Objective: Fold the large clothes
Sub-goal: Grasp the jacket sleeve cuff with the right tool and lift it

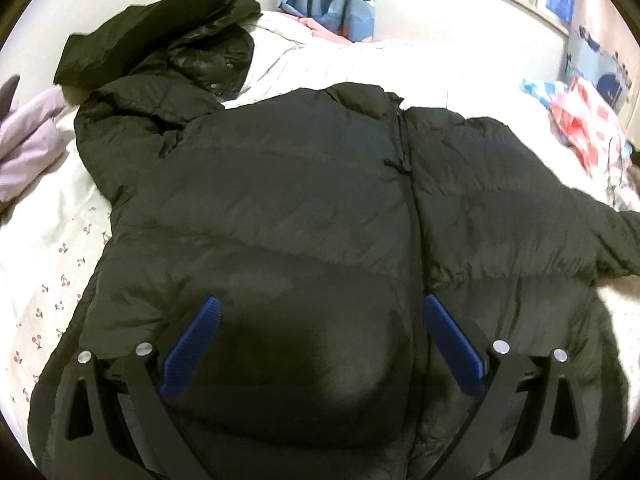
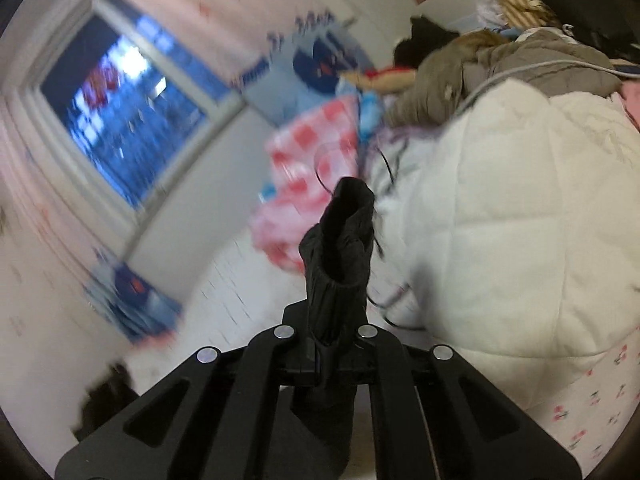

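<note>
Left gripper (image 1: 318, 312) hangs spread over the black puffer jacket (image 1: 280, 200) on my bed (image 1: 52, 248), right gripper (image 2: 338, 322) clamped on its sleeve cuff (image 2: 344, 236).

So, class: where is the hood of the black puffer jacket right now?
In the left wrist view, the hood lies at the upper left, at the top of the black puffer jacket spread on the bed, with a lilac garment to its lower left.
</note>
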